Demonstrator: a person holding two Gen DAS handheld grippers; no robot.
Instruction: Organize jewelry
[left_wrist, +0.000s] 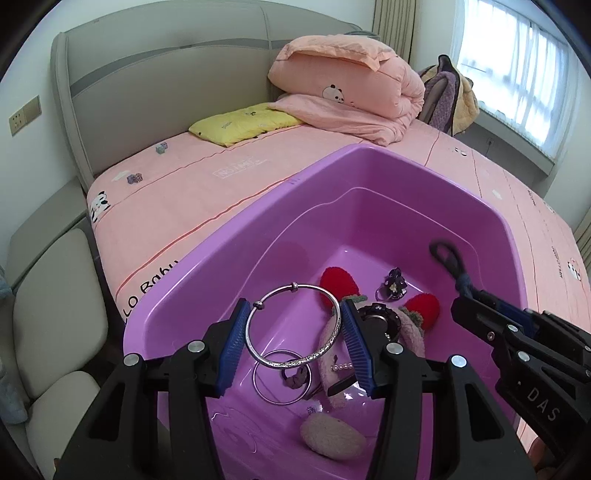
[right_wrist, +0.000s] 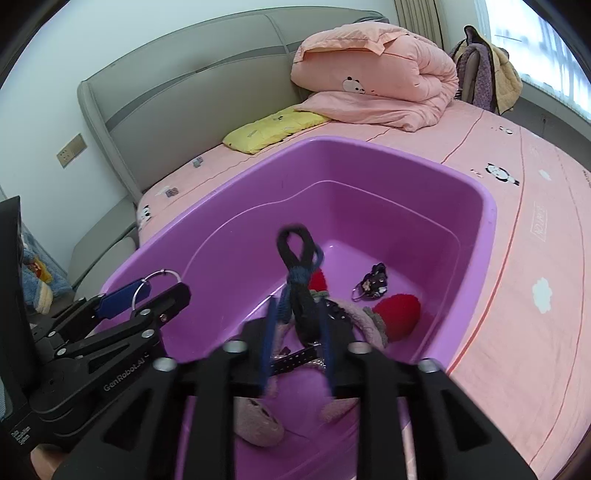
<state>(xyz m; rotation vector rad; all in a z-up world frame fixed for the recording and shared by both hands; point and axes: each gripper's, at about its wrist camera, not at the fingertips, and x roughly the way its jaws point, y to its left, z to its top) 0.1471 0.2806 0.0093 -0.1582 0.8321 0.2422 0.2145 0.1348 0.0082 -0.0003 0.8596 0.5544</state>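
Silver bangle (left_wrist: 293, 325) sits between the blue pads of the left gripper (left_wrist: 295, 347), which is clamped on it across its width, holding it above the interior of the purple tub (left_wrist: 207, 266). In the left wrist view a second, thinner silver ring (left_wrist: 282, 376) lies on the tub floor directly below the bangle, with a small dark trinket (left_wrist: 293, 378) inside it. Further in lie two red fuzzy pieces (left_wrist: 338, 286), a dark flower ring (left_wrist: 393, 286), a round dark ornament (left_wrist: 376, 319) and a pale fuzzy pad (left_wrist: 332, 435). The right gripper (left_wrist: 476, 299) enters from the right edge, closed on a black cord loop (left_wrist: 448, 258) that rises above its tips. The tub rests on a pink bed sheet (left_wrist: 184, 199). In the right wrist view the right gripper (right_wrist: 299, 332) has its fingers together on the black cord loop (right_wrist: 297, 251), which stands upright over the tub (right_wrist: 369, 158). The left gripper (right_wrist: 147, 291) appears at left over the tub's near rim, the silver bangle (right_wrist: 157, 282) partly visible between its fingers. The flower ring (right_wrist: 371, 286) lies well apart on the tub floor.
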